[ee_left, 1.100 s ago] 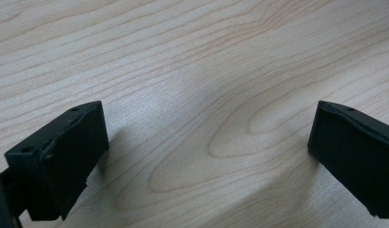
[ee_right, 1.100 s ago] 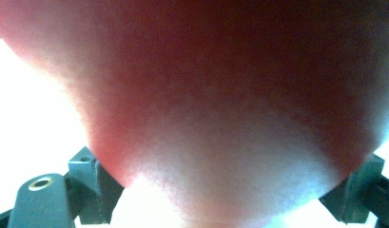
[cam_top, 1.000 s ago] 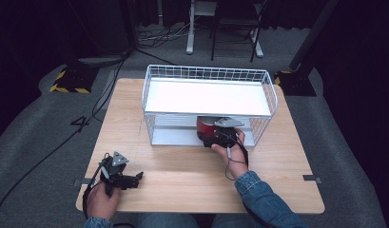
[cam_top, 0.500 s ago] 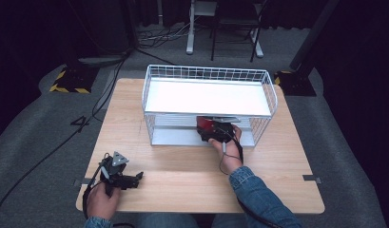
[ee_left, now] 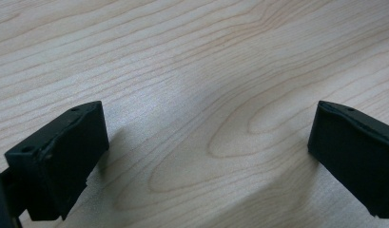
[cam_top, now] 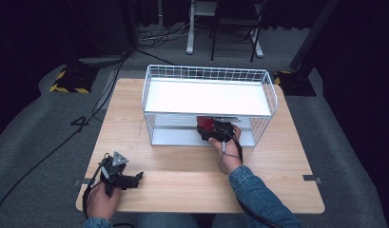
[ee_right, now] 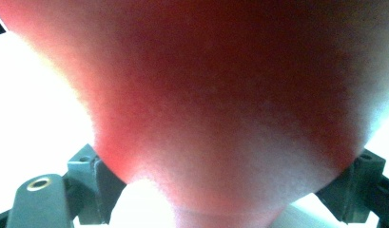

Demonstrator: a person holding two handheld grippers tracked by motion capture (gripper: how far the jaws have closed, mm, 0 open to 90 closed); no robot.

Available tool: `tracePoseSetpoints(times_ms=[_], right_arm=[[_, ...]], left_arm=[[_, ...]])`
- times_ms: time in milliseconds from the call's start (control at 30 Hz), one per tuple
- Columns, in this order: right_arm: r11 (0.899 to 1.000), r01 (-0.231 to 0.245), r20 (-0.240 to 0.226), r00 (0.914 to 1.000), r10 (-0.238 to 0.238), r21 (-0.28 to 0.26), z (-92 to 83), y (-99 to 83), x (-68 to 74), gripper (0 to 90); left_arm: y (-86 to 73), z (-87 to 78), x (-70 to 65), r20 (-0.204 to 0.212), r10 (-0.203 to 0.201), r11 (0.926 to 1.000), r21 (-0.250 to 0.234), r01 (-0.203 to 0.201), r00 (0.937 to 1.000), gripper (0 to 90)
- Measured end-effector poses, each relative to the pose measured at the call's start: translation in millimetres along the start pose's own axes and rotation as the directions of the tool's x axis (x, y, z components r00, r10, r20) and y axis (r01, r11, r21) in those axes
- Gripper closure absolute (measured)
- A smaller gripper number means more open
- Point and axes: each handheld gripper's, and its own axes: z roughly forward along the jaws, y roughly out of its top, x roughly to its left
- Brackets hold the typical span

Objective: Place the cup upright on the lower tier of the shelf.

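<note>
At centre frame, the right gripper (cam_top: 212, 131) pinches a red object (cam_top: 205, 125) under the white shelf of a wire rack (cam_top: 149, 97), apparently to set it on the lower tier. At lower left, the left gripper (cam_top: 135, 178) rests spread and idle on the table (cam_top: 192, 183).

I see my left black two-jaw tool (ee_left: 201, 161) with its jaws spread far apart. Under them is the light brown wooden bench (ee_left: 192, 71), with wavy grain lines and soft shadows.
</note>
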Motion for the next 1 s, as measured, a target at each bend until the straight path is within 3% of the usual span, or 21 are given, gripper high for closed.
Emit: tracePoseSetpoints(times_ms=[333, 600, 1000], right_arm=[[1.0, -0.008, -0.017, 0.9998, 0.008, -0.008, 1.2, -0.8, -1.9, 15.4], [1.0, 0.014, 0.007, 0.9999, -0.014, -0.022, 2.0, -1.9, 0.7, 15.5], [0.999, 0.048, -0.029, 0.9985, -0.047, 0.025, -20.1, -6.4, -1.1, 15.7]], left_arm=[[0.0, 0.0, 0.0, 0.0, 0.0, 1.0, 0.0, 0.0, 1.0, 0.0], [0.0, 0.1, 0.1, 0.0, 0.001, 1.0, -0.001, -0.001, 1.0, 0.0], [-0.1, 0.1, 0.0, 0.0, 0.001, 1.0, -0.001, -0.001, 1.0, 0.0]])
